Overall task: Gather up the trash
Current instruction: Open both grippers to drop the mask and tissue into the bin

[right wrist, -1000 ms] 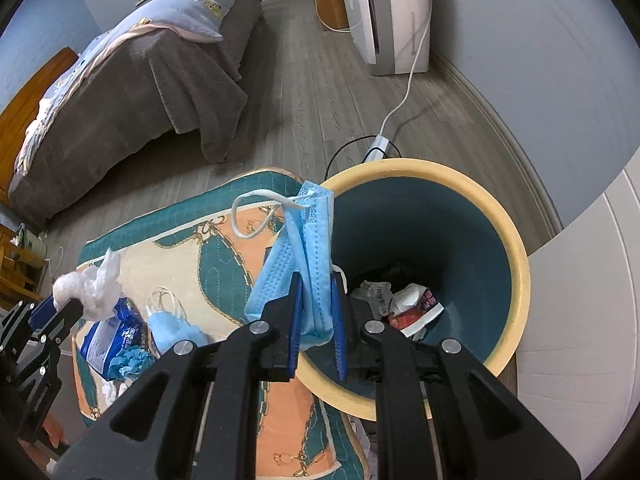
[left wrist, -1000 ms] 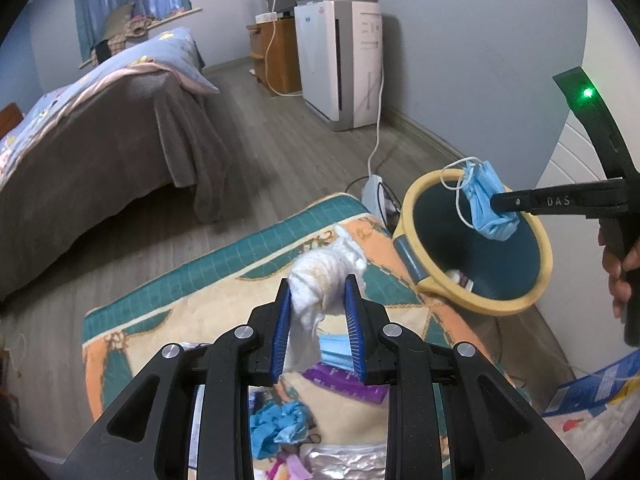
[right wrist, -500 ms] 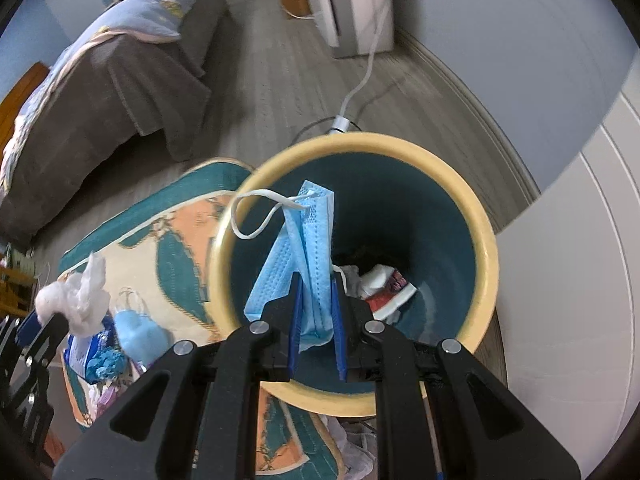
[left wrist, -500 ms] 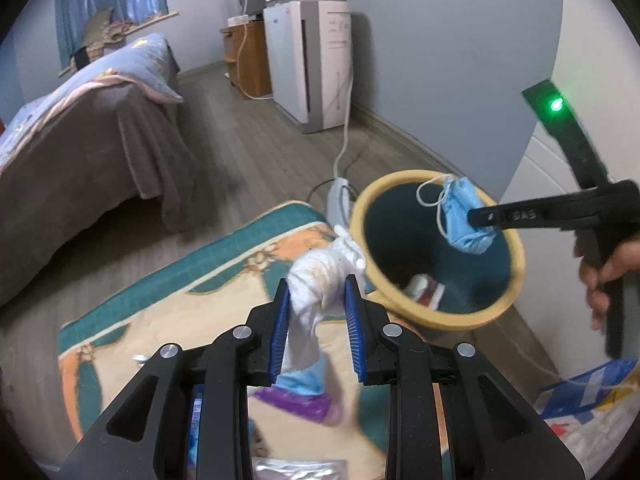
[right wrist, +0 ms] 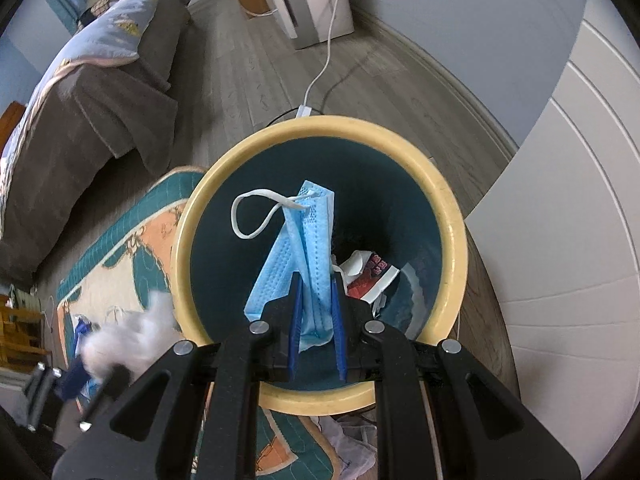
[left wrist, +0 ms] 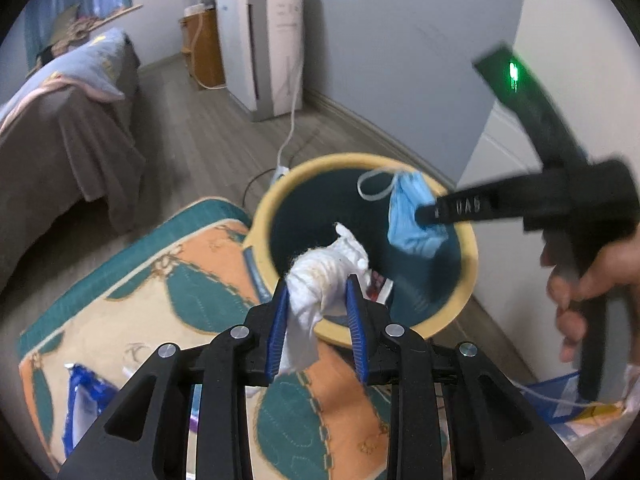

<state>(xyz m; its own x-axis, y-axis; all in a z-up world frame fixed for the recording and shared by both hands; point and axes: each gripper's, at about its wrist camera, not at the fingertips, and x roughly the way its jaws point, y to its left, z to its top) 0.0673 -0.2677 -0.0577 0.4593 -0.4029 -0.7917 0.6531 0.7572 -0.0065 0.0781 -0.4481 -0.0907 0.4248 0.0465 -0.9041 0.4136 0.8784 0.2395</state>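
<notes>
A teal trash bin with a yellow rim [left wrist: 260,224] [right wrist: 456,240] stands on the floor by the wall, with some wrappers [right wrist: 370,272] at its bottom. My right gripper [right wrist: 316,284] is shut on a blue face mask [right wrist: 308,236] and holds it over the bin's opening; it also shows in the left wrist view [left wrist: 424,216] with the mask [left wrist: 408,216]. My left gripper [left wrist: 318,292] is shut on a crumpled white tissue [left wrist: 320,280] at the bin's near rim. The tissue shows blurred in the right wrist view [right wrist: 132,336].
A patterned teal and orange rug [left wrist: 168,280] lies left of the bin with a blue packet [left wrist: 80,400] on it. A bed [left wrist: 60,128] stands at the left. A white appliance [left wrist: 268,40] and its cable [right wrist: 324,64] are behind the bin. A white panelled wall [right wrist: 580,200] is at the right.
Both grippers have moved toward the bin. The mask now hangs over the middle of the opening, and the tissue has come from over the rug to the bin's near rim.
</notes>
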